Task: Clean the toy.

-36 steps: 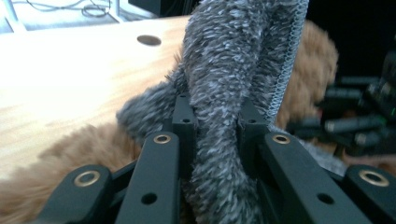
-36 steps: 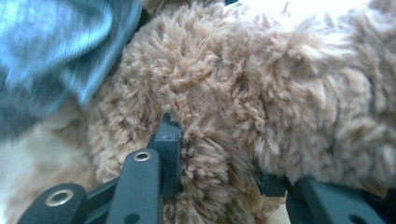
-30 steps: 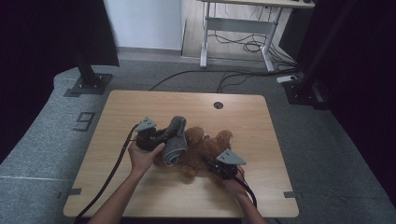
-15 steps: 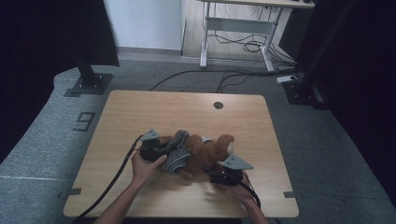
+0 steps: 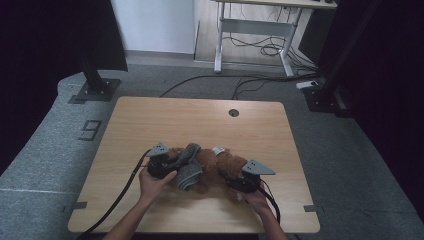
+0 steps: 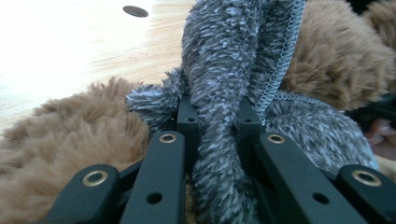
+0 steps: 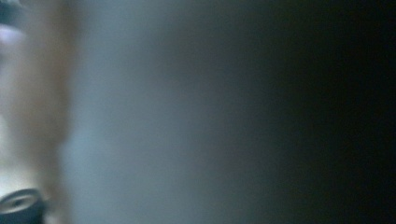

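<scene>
Our left gripper (image 5: pixel 167 167) has its jaws clamped on the grey fuzzy cloth (image 6: pixel 224 107), draped over the brown teddy bear (image 5: pixel 220 167) mid-worktop (image 5: pixel 200 120). Our right gripper (image 5: pixel 240 182) presses into fur, its jaws just closing; grip unclear.

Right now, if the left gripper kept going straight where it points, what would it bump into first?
Probably the brown teddy bear. The left gripper is shut on the grey fuzzy cloth, and the bear lies right behind that cloth, though depth is unclear.

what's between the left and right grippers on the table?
High view: the brown teddy bear with the grey fuzzy cloth lies between left gripper and right gripper.
</scene>
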A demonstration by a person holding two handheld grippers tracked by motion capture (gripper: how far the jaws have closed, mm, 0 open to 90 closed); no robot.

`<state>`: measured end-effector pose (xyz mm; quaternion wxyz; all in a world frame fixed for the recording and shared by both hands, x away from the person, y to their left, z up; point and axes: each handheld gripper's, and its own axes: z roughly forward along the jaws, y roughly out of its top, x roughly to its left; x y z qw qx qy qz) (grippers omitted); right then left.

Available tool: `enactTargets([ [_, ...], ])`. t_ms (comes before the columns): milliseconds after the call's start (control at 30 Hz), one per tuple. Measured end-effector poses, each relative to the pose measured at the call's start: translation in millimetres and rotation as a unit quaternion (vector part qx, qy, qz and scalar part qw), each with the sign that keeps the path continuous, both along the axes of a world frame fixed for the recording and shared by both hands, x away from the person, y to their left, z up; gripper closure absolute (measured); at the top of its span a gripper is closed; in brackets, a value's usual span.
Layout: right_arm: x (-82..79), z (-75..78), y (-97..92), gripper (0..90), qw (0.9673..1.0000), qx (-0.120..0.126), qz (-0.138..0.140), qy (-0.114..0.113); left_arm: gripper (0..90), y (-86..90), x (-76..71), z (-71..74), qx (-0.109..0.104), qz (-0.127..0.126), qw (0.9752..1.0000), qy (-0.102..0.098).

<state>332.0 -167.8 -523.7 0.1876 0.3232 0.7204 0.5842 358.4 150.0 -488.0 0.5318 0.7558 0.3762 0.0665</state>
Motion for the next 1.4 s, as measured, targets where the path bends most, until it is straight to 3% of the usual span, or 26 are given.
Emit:
enactTargets([
  [100, -4.4, 0.0, 2.0, 54.5, 0.9999, -0.013, -0.008, -0.007, 76.6, 0.8, -0.8, 10.3, -0.015, -0.004, 0.9999, 0.003],
  [233, -3.7, -2.7, -0.6, 54.6, 0.9997, -0.014, -0.022, 0.0, 75.9, -6.1, -3.8, 34.0, -0.018, -0.017, 0.9996, -0.012],
  [433, -0.6, -3.8, -2.1, 52.5, 0.9995, -0.003, -0.029, 0.007, 75.6, -37.7, -10.4, 69.4, -0.02, -0.049, 0.9972, -0.054],
  [533, -0.1, -3.9, -2.7, 52.9, 0.9995, -0.001, -0.03, 0.011, 75.6, -61.0, -8.4, 79.4, -0.012, -0.066, 0.9959, -0.061],
  [700, -0.1, -3.7, -1.1, 55.1, 0.9994, -0.006, -0.032, 0.012, 75.1, -101.3, 0.8, 78.8, 0.012, -0.087, 0.9946, -0.054],
  [800, -1.3, -3.5, 0.4, 56.1, 0.9993, -0.014, -0.034, 0.004, 75.1, -121.3, 13.1, 62.3, 0.056, -0.084, 0.9945, -0.027],
  [867, -2.0, -3.4, 0.6, 57.4, 0.9988, -0.023, -0.042, 0.0, 75.7, -126.6, 19.0, 46.9, 0.085, -0.083, 0.9928, -0.013],
  [967, -1.3, -5.6, 1.4, 59.2, 0.9979, -0.035, -0.055, 0.004, 76.5, -124.9, 17.1, 42.1, 0.097, -0.077, 0.9921, -0.02],
  [1100, -1.9, -5.1, 1.6, 60.3, 0.9976, -0.036, -0.059, 0.004, 76.8, -116.8, 13.2, 43.7, 0.127, -0.064, 0.9891, -0.039],
  [1167, -2.4, -5.1, 1.0, 60.9, 0.9976, -0.035, -0.06, 0.005, 76.8, -106.5, 14.5, 42.3, 0.125, -0.056, 0.99, -0.035],
  [1267, -2.7, -5.2, 0.6, 61.5, 0.9976, -0.035, -0.059, 0.004, 77.0, -83.1, 17.0, 40.7, 0.105, -0.042, 0.9934, -0.023],
  [1400, -1.4, -6.1, 0.0, 61.9, 0.9977, -0.033, -0.058, 0.006, 77.1, -48.6, 16.3, 41.4, 0.09, -0.012, 0.9956, -0.025],
])
